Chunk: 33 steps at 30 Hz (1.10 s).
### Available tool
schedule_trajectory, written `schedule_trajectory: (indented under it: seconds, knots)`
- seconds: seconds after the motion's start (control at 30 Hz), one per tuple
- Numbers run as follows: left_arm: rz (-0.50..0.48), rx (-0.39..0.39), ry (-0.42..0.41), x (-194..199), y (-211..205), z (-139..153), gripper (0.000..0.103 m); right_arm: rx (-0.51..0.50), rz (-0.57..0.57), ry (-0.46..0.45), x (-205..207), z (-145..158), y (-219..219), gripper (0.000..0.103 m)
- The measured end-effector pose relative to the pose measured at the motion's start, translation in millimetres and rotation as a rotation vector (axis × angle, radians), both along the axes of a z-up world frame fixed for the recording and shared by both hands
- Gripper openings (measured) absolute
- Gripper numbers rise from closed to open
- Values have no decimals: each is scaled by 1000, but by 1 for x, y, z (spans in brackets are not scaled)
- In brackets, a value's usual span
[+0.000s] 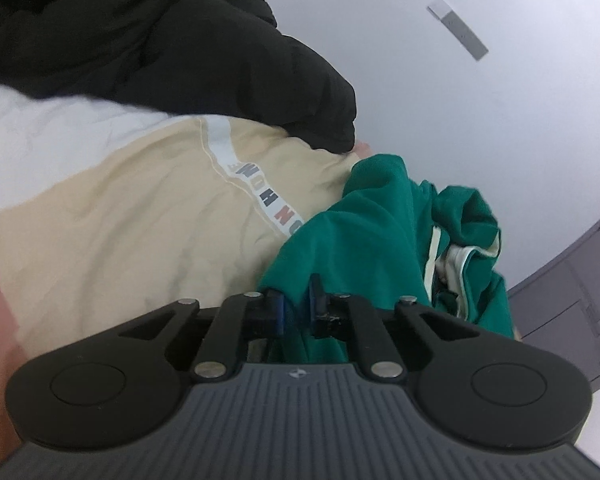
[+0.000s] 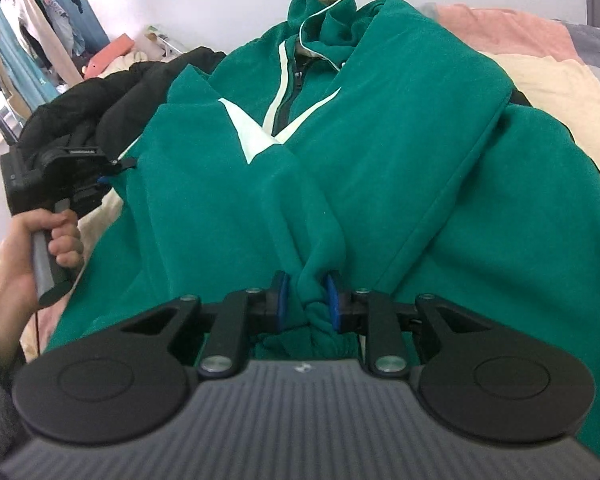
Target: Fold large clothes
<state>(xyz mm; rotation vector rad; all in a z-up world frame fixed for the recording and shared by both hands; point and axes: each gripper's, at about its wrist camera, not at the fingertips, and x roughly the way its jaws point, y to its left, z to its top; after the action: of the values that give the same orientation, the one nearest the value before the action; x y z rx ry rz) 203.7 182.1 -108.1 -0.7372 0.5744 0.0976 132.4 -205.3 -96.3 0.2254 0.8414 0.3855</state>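
Observation:
A green fleece jacket (image 2: 380, 152) with white trim and a zip lies spread on a bed, collar at the far end. My right gripper (image 2: 307, 300) is shut on a bunched fold of its near hem. In the left wrist view the same green jacket (image 1: 360, 232) is crumpled at the right, and my left gripper (image 1: 296, 308) has its blue pads pinched on an edge of it. The right wrist view also shows the left gripper (image 2: 112, 170) at the jacket's left edge, with a person's hand (image 2: 56, 236) around its handle.
A black puffy jacket (image 1: 160, 52) lies beyond the green one. Under them is a beige cover with a lettered strip (image 1: 120, 220), also visible in the right wrist view (image 2: 560, 92). Pink bedding (image 2: 500, 28) is at the far right. A clothes rack (image 2: 28, 20) stands at the far left.

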Motion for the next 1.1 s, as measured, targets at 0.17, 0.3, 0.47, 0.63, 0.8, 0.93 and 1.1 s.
schedule_trajectory:
  seconds: [0.17,0.3,0.47,0.63,0.8,0.93,1.1]
  knots:
    - [-22,116,46,-18,-9,20,42,32,-32,-9,-5,3,-8,35]
    - [-35,213,15,-46,-22,44,52,51,-38,-45,-11,12,-13,45]
    - [-124,278,-43,-81,-59,73,54,73,-25,-107,-23,24,-15,52]
    - [-274,299,-84,-105,-111,83,54,105,12,-169,-36,34,-15,55]
    - [-410,286,-66,-120,-155,69,54,84,57,-200,-42,35,-4,41]
    - [-475,293,-36,-120,-175,55,54,73,83,-159,-36,27,3,31]
    - [-508,318,16,-115,-188,37,54,29,106,-121,-32,15,11,31]
